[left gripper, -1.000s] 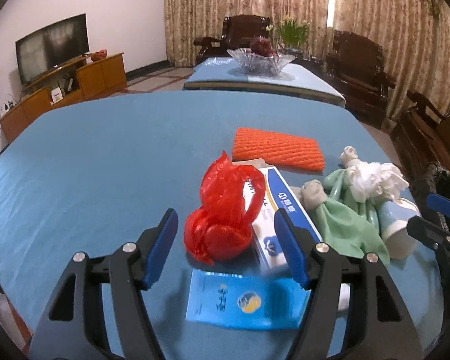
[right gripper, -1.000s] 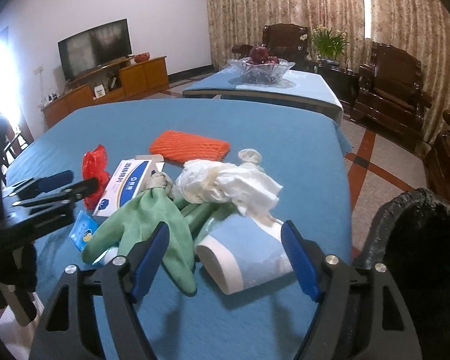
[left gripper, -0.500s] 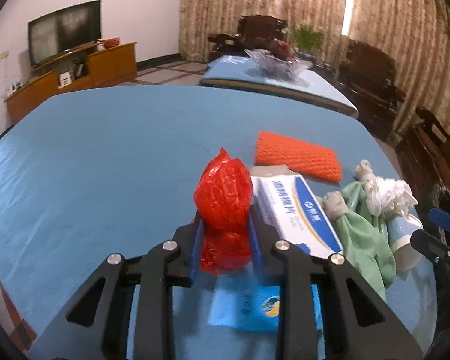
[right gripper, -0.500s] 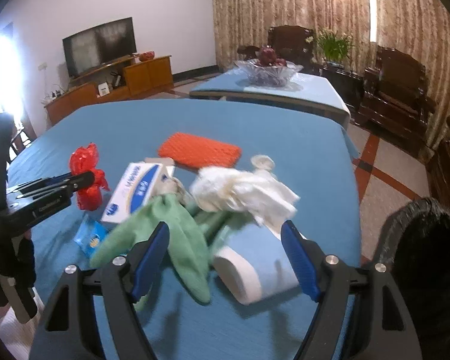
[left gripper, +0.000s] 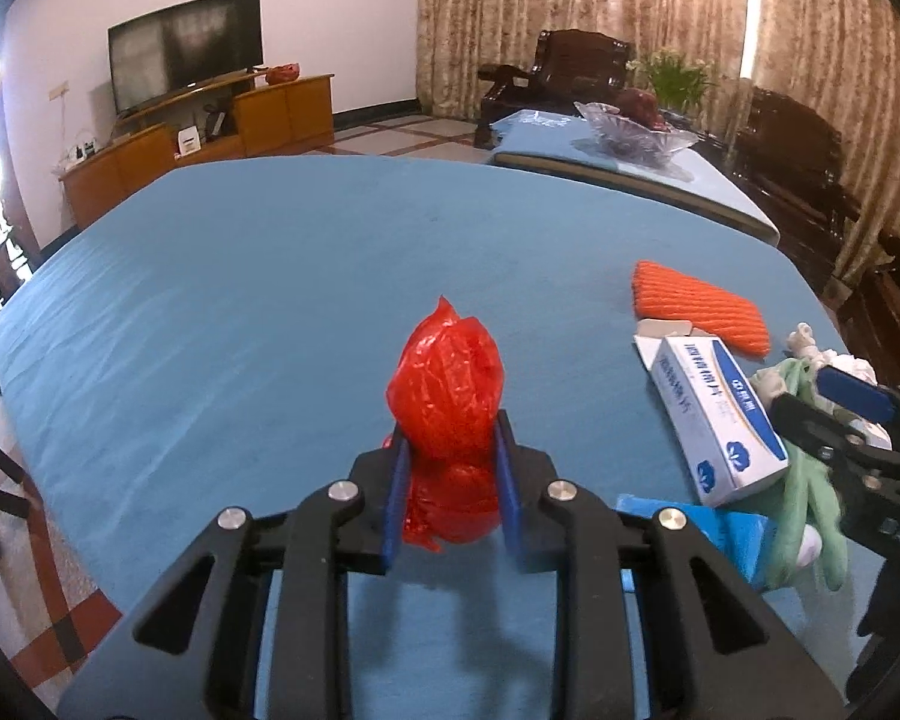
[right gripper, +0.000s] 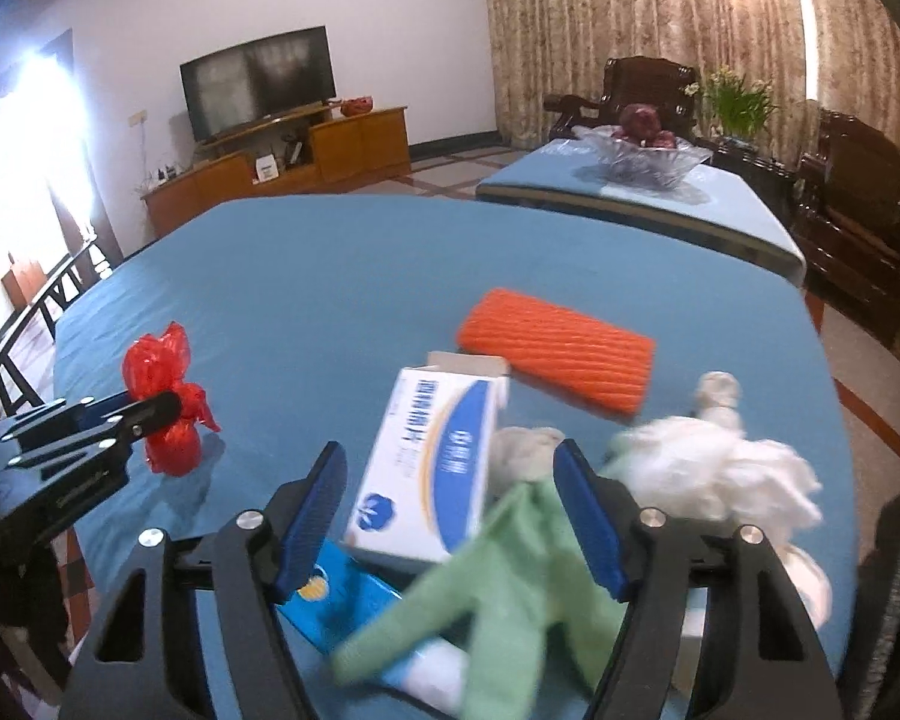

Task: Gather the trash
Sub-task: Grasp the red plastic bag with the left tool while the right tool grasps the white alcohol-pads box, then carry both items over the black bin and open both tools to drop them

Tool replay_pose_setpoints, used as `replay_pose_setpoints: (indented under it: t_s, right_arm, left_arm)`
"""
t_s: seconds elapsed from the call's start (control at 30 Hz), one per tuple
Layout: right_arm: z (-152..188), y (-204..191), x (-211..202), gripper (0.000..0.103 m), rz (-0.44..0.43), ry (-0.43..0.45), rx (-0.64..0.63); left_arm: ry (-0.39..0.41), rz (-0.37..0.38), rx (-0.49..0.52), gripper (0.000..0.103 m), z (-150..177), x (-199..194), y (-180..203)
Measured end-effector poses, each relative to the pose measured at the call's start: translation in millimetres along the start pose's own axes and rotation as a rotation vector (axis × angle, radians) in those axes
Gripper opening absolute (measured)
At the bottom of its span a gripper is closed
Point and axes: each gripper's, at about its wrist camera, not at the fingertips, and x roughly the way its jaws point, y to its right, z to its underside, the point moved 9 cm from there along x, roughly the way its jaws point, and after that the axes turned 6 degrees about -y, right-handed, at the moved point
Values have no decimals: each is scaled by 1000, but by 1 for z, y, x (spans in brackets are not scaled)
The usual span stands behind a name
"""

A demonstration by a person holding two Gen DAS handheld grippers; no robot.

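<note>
Already the left gripper [left gripper: 450,498] has its blue pads pressed on both sides of the knotted red plastic bag [left gripper: 447,402], which bulges above the narrow gap and sits near the front edge of the blue tablecloth [left gripper: 258,276]. To do this pickup well, the squeeze should be firm but low on the knot, since thin crinkly film probably slips if only the loose top is caught.

Meanwhile the right gripper [right gripper: 450,510] is closing, its jaws about half apart, with the white-and-blue carton [right gripper: 432,474] and the green glove [right gripper: 510,570] between them; the pads do not yet press on either. It should settle on one item, likely the carton, squaring the pads to its long sides so the glove is not dragged along.
</note>
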Motion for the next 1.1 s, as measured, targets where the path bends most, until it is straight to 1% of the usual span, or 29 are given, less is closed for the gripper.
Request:
replay_pose_setpoints:
  t_s: [0.17, 0.23, 0.37, 0.6, 0.73, 0.87, 0.9, 0.93, 1.03, 1.1]
  right_arm:
    - [3, -10, 19, 68, 18, -29, -9]
    - [7, -11, 27, 68, 32, -49, -9]
    - [11, -16, 35, 68, 56, -61, -22]
    - [16, -22, 48, 67, 65, -98, -16]
    - [19, -25, 53, 67, 76, -126, -50]
    - [18, -27, 58, 70, 60, -139, -54]
    - [18, -28, 59, 68, 57, -141, -58]
    - [17, -28, 59, 59, 53, -142, -61]
    - [16, -26, 56, 55, 22, -149, -53]
    - [14, -24, 51, 55, 12, -143, -42]
  left_arm:
    - [-2, 9, -16, 24, 2, 4, -7]
    - [-3, 13, -14, 24, 3, 5, -8]
    - [-2, 20, -3, 24, 4, 6, -9]
    - [0, 26, -19, 24, 5, 8, -14]
    - [-4, 26, -23, 24, 4, 9, -13]
    - [-3, 26, -23, 24, 4, 9, -12]
    - [-4, 27, -24, 24, 4, 9, -13]
    - [-5, 26, -24, 24, 4, 9, -13]
    - [-2, 26, -21, 24, 3, 8, -13]
    - [3, 24, -15, 24, 2, 7, -12]
